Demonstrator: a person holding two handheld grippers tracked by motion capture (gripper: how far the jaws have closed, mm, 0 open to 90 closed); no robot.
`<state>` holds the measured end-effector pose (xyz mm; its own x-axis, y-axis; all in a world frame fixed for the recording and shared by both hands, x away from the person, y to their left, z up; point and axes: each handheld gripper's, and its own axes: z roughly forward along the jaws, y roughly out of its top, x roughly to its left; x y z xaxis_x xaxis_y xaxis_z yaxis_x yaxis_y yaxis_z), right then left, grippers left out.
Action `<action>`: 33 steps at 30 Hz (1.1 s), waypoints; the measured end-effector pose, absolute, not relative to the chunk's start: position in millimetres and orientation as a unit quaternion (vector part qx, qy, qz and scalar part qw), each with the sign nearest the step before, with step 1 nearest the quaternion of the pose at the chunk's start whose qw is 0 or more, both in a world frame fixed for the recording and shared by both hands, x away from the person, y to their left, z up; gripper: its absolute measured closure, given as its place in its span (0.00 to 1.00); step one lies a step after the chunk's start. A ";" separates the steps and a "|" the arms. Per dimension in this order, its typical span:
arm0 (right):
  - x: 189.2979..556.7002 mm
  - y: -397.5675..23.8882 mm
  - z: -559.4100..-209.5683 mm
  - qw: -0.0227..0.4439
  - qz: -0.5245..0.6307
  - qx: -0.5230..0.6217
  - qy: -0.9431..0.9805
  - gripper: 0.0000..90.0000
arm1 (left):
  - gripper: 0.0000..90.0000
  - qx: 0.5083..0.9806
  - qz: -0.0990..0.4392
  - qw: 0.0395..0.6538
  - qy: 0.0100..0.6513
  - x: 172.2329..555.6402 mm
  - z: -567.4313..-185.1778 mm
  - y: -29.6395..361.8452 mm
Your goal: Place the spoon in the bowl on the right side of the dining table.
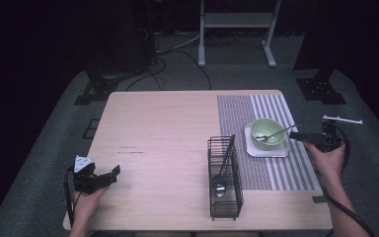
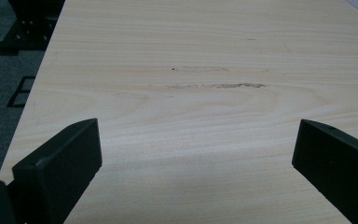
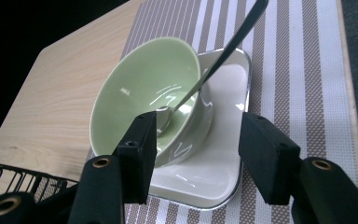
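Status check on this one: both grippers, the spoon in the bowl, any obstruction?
Left gripper open, idle over bare table. Right gripper open beside green bowl, holding nothing. Spoon rests in bowl, handle over rim. Nothing in the way.

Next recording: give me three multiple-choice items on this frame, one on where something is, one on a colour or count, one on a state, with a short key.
1. Where does the spoon rest?
A. In the green bowl
B. Flat on the bare wood
C. On the floor

2. How many utensils stand in the black wire basket?
A. None
B. One
C. Three

3. How do the jaws of the right gripper stand?
A. Clamped on the spoon handle
B. Pressed on the bowl rim
C. Apart, holding nothing

Key:
1 A, its head lies in the bowl, handle leaning over the rim.
2 B, a single dark ladle leans inside.
3 C, the right gripper view shows a gap between the pads with nothing in it.
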<state>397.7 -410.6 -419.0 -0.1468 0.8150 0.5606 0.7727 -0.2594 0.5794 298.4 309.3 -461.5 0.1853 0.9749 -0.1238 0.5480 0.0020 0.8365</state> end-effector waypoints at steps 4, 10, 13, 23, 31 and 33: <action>393.2 -407.3 -422.4 0.021 0.448 0.650 0.613 0.50 | 0.00 0.655 0.265 0.404 0.581 298.3 -461.3 309.5; 387.0 -405.9 -428.7 0.019 0.444 0.649 0.617 0.49 | 0.00 0.656 0.264 0.404 0.581 298.2 -461.2 309.4; 383.8 -405.8 -430.4 0.018 0.442 0.649 0.619 0.48 | 0.00 0.655 0.264 0.403 0.582 298.3 -461.4 309.5; 373.4 -403.5 -433.8 0.022 0.435 0.645 0.627 0.47 | 0.00 0.654 0.263 0.404 0.583 298.6 -461.5 309.1; 367.7 -398.7 -435.1 0.022 0.433 0.640 0.634 0.47 | 0.00 0.655 0.263 0.404 0.582 298.9 -461.6 308.8; 366.2 -397.5 -435.5 0.022 0.434 0.638 0.636 0.47 | 0.00 0.655 0.262 0.404 0.583 298.9 -461.7 309.0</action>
<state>366.2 -397.5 -435.5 -0.1860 0.8304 0.5252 0.7914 -0.1902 0.5809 298.9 309.0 -461.7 0.1832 0.9748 -0.1272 0.5507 0.0054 0.8347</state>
